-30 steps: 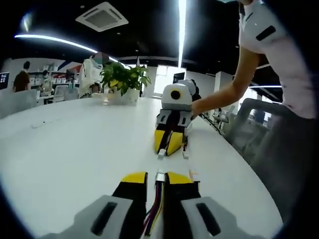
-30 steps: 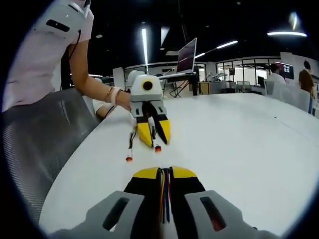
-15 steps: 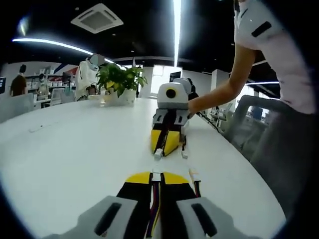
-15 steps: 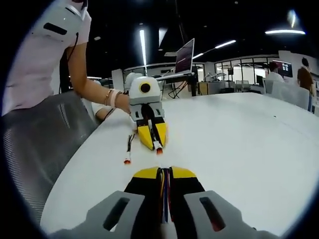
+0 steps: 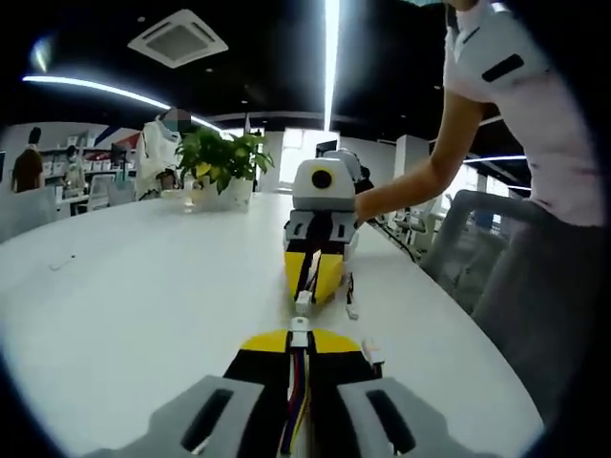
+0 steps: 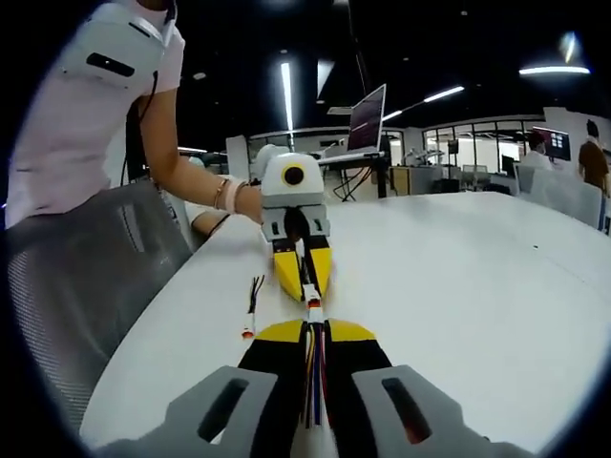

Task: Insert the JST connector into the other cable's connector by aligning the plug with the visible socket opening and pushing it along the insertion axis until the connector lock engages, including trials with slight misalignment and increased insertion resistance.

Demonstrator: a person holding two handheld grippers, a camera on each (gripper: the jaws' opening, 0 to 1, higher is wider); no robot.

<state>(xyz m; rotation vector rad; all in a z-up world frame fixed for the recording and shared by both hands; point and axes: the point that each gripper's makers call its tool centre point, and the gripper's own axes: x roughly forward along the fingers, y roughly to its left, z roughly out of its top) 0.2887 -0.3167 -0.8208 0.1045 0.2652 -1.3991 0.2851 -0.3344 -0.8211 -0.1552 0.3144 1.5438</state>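
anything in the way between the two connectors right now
Nothing visible. The small white plug held by the left gripper faces the white connector in the right gripper tip to tip over bare white table.

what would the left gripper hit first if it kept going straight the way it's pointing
Most likely the white connector held by the right gripper, straight ahead of the left gripper and its own connector. The two tips look nearly touching, though depth is hard to judge.

left claw (image 5: 299, 340) and right claw (image 5: 314, 283) hold connectors tip to tip.
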